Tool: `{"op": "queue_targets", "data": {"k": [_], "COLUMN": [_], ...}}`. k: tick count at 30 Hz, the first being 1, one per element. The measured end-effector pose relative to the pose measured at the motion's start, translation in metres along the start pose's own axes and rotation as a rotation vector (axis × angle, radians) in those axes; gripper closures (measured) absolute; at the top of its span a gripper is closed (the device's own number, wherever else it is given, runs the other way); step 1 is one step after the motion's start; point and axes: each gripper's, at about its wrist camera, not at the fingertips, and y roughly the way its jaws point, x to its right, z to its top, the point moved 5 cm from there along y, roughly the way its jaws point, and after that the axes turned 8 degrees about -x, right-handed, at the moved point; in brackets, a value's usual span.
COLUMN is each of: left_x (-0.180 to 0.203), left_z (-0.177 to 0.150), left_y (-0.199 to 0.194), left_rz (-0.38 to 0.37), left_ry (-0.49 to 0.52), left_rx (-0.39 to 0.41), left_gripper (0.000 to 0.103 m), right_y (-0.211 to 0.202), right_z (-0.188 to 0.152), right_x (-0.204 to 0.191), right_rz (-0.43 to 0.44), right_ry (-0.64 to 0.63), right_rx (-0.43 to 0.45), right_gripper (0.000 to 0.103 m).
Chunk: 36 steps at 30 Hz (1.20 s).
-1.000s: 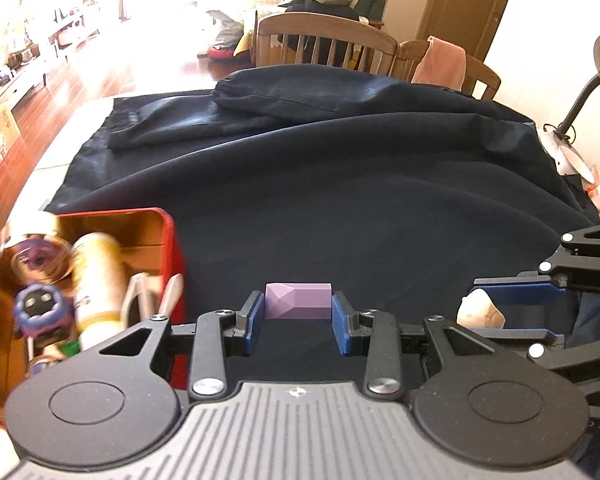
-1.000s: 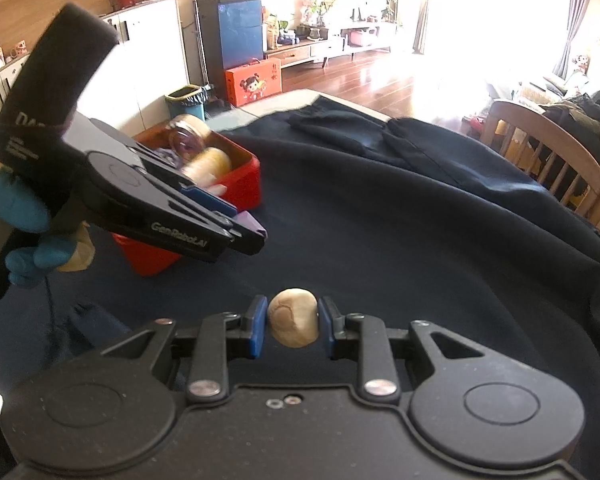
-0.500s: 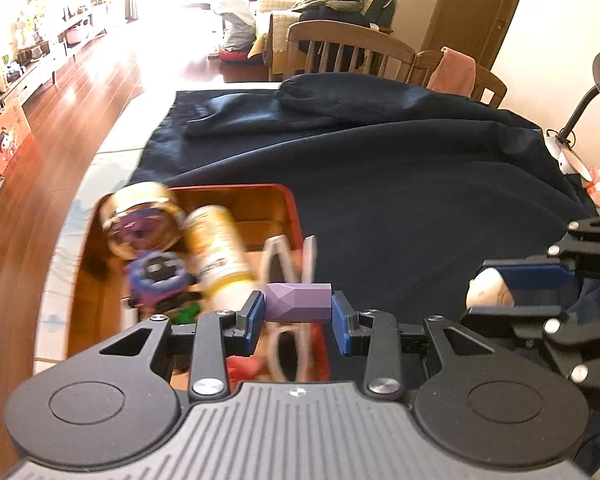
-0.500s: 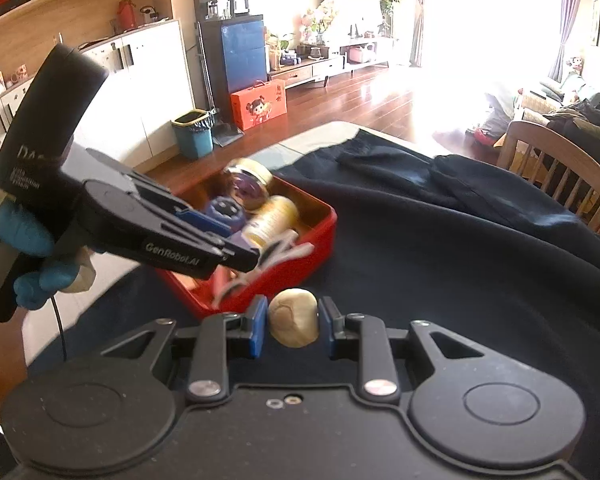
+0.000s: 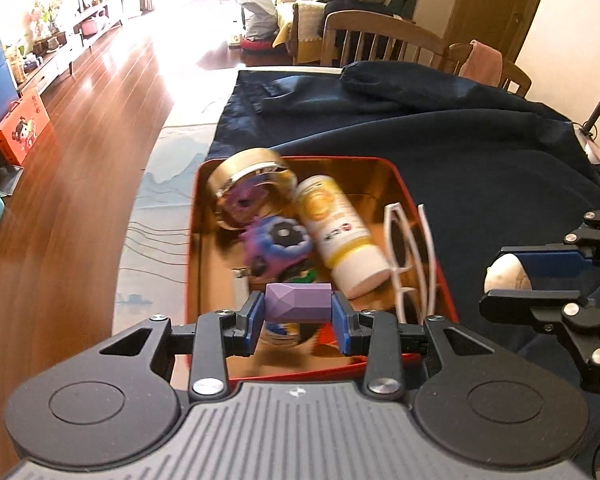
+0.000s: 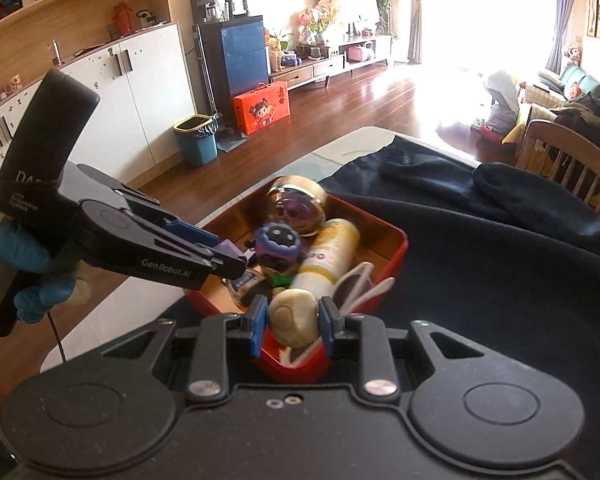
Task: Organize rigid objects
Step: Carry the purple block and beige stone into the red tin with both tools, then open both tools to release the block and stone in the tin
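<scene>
Crosswise between the pads of the left gripper (image 5: 299,314) sits the purple faceted block (image 5: 298,303), long axis 3-to-9, pinched above the red tin (image 5: 404,184). Ahead at 12 lie a yellow bottle (image 5: 340,232), white sunglasses (image 5: 410,256) and a gold round tin (image 5: 252,184). At 3, the right gripper (image 6: 293,322) pinches a beige ball (image 6: 293,316).
</scene>
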Motion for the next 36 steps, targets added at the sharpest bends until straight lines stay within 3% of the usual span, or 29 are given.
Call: {"op": "queue_targets", "data": {"k": [9, 18, 36], "left_x": [-0.026, -0.027, -0.019], "left_z": [0.005, 0.012, 0.016], "left_y": [0.024, 0.042, 0.06], "left_rz": [0.018, 0.022, -0.007], "left_ry": [-0.005, 0.027, 0.037], "left_rx": [-0.052, -0.076, -0.128], "left_gripper": [0.068, 0.068, 0.068], "right_y": [0.044, 0.078, 0.09], "right_z": [0.01, 0.01, 0.001], "right_x": [-0.008, -0.011, -0.01], "right_rz": [-0.008, -0.019, -0.046], "right_ry": [0.036, 0.07, 0.121], "right_rx": [-0.059, -0.114, -0.158], "right_gripper": [0.077, 0.077, 0.074]}}
